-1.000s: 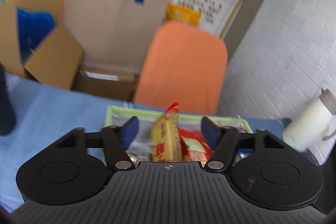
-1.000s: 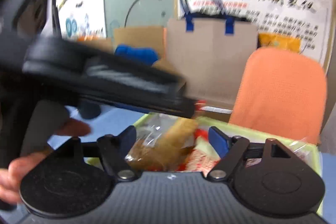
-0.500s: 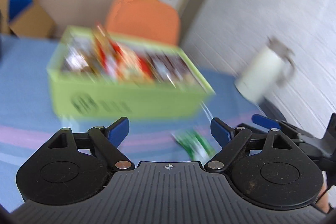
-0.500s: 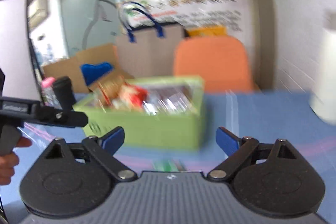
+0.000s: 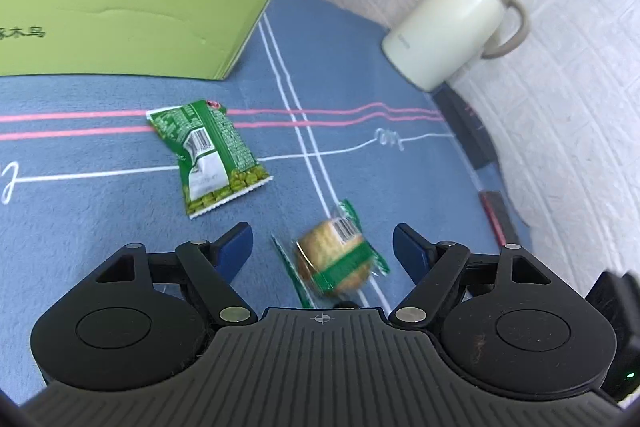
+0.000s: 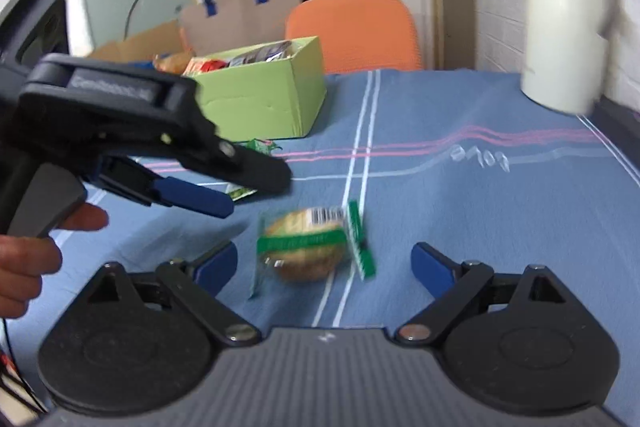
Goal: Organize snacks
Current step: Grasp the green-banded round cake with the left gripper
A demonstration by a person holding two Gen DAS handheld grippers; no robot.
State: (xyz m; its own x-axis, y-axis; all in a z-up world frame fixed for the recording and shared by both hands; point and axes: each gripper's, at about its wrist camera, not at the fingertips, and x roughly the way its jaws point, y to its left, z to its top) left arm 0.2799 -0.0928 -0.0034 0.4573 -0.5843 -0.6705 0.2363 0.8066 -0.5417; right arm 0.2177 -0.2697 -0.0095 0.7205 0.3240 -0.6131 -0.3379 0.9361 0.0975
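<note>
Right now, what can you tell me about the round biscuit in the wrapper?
The biscuit is a round, tan, thick disc sealed in a clear wrapper with green bands, crimped green ends and a barcode. It lies on the blue tablecloth, framed by the open fingers of both grippers, touched by neither. The image is slightly blurred.

A second ago my left hand-held gripper point(image 5: 322, 241) hung over the green snack box point(image 5: 132, 23); now it's low above the desk point(image 5: 400, 107), straddling a wrapped round cookie point(image 5: 334, 261). My right hand-held gripper point(image 6: 324, 263) came down to it too
</note>
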